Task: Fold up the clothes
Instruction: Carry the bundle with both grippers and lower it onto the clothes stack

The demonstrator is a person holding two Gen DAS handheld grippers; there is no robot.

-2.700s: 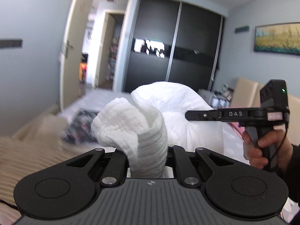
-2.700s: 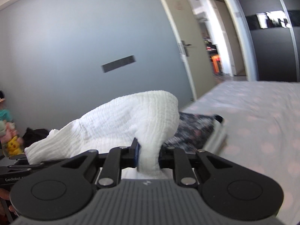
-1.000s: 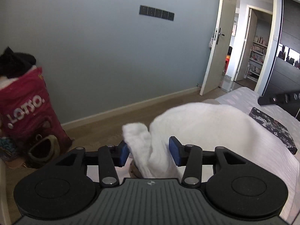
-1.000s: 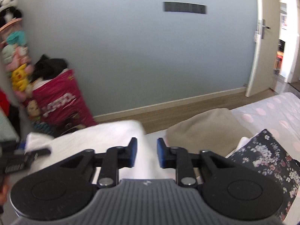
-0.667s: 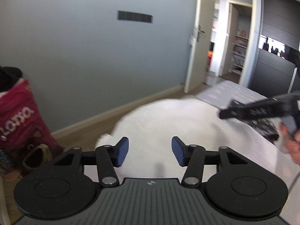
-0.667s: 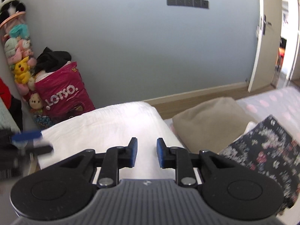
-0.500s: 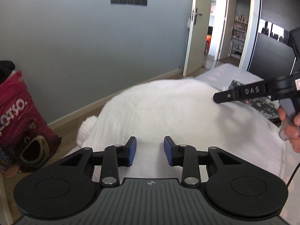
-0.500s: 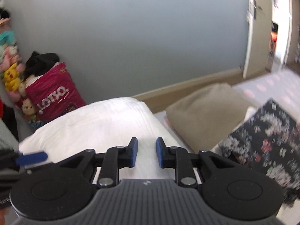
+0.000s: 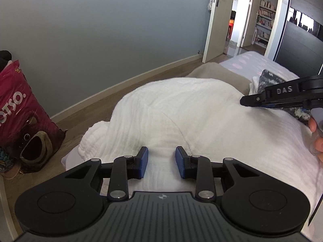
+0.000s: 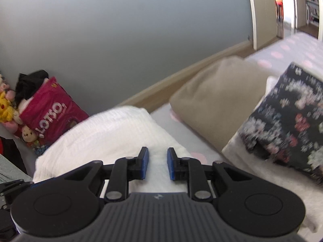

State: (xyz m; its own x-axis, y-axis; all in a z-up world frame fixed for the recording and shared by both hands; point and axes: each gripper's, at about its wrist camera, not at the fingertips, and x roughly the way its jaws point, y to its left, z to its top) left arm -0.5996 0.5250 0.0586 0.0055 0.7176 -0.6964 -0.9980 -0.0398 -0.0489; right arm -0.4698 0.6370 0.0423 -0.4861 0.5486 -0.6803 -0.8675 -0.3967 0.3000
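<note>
A white ribbed cloth lies spread on the bed, one end drooping over the bed's edge toward the floor. My left gripper hovers low over the cloth's near part. Its blue pads stand apart and the fabric between them looks flat, not pinched. My right gripper sits over the cloth near its right edge, with a narrow gap between its pads and flat fabric showing through. In the left wrist view the right gripper reaches in from the right, just above the cloth, held by a hand.
A folded dark floral garment lies on a white one to the right, with a folded beige piece behind it on the dotted sheet. On the floor to the left stand a pink bag and plush toys. An open door is beyond.
The left gripper let go of the bunched cloth, opened wide, then narrowed. The cloth now lies flat on the bed. Both grippers have sunk toward it, and the right one has rolled.
</note>
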